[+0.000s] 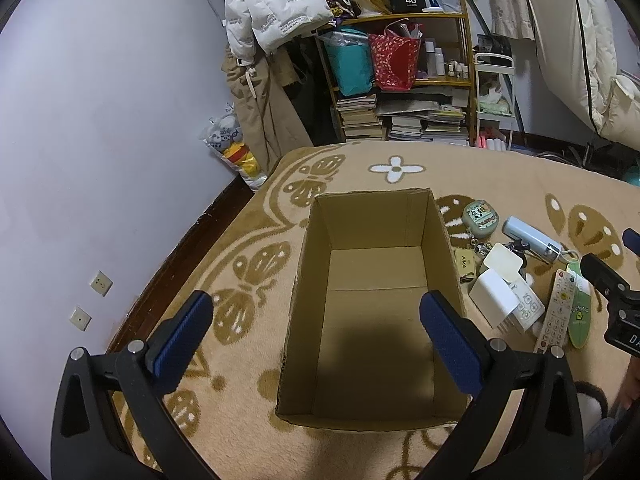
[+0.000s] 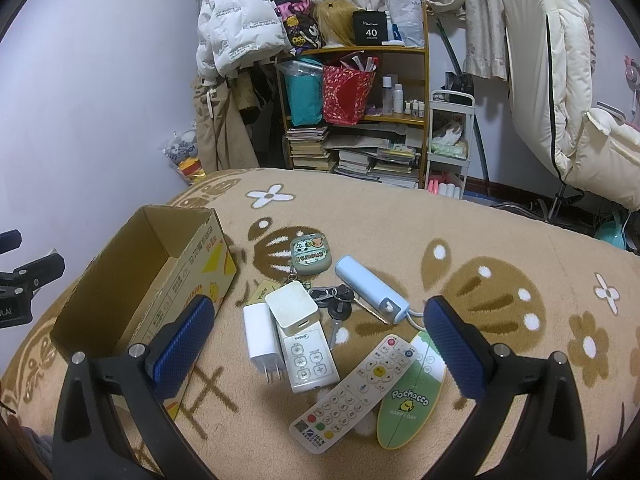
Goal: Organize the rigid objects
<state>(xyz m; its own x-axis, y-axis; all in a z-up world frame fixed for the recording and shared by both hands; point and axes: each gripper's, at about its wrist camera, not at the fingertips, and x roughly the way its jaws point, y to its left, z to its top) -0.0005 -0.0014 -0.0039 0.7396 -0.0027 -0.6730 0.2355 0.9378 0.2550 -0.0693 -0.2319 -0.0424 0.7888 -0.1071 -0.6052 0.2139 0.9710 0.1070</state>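
Left wrist view: the left gripper (image 1: 316,336) hangs over the cardboard box (image 1: 372,420) with its blue-padded fingers spread wide and nothing between them. That box stands open-topped on the patterned blanket (image 1: 240,360), and its bare brown floor holds nothing; only a shadow falls across the near half.

Right wrist view: the right gripper (image 2: 320,344) is likewise wide open and holds nothing, poised above the pile of small rigid things lying just right of the box. Nearest its fingers lie a long white remote (image 2: 356,392) with coloured buttons and, partly under it, a green oval card (image 2: 408,404) printed "Pochacco". Just beyond, a smaller white remote (image 2: 310,360) lies with a white square charger block (image 2: 291,306) resting on its far end, and a white plug adapter (image 2: 261,336) touches its left side, prongs toward the camera. A bunch of keys (image 2: 340,300) sits between the charger block and a pale blue cylinder (image 2: 370,288) with a cord at its near end. Farthest off is a rounded green case (image 2: 310,258) with cartoon figures, its charms trailing toward the keys.

Behind the blanket stand a wooden shelf (image 2: 424,80) crowded with books, bags and bottles, and hanging coats (image 2: 236,20).
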